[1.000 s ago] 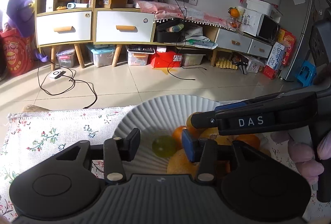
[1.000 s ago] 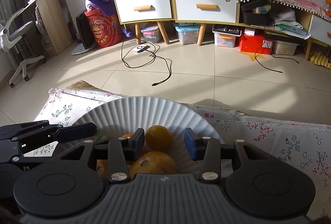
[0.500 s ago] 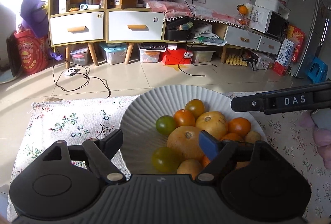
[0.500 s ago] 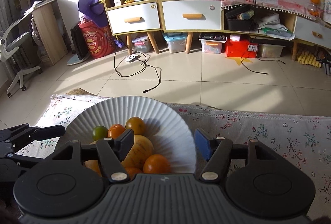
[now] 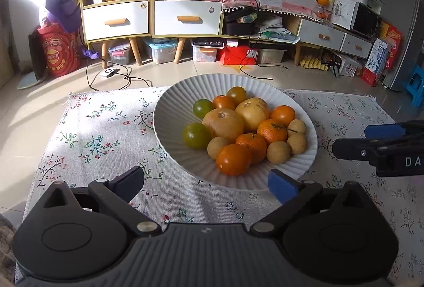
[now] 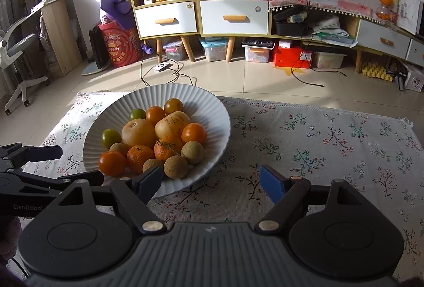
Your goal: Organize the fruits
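A white ribbed plate [image 5: 169, 112] stands on the floral cloth [image 5: 106, 133] and holds several fruits: orange tomatoes [image 5: 233, 158], mandarins [image 5: 271, 130], two green tomatoes [image 5: 196, 135], two large yellow fruits [image 5: 223, 124] and small tan round fruits [image 5: 278, 152]. My left gripper [image 5: 209, 182] is open and empty, just short of the plate's near rim. My right gripper [image 6: 212, 181] is open and empty beside the plate [image 6: 212, 112], at its near right edge. The right gripper also shows in the left wrist view [image 5: 352, 140] to the right of the plate.
The floral cloth [image 6: 331, 138] stretches right of the plate. Its far edge meets a tiled floor [image 6: 238, 80] with loose cables. Cabinets [image 5: 151, 17] and storage boxes stand along the back wall.
Both grippers have pulled back and up from above the plate and opened wide. The whole heap of fruit in the plate has come into sight.
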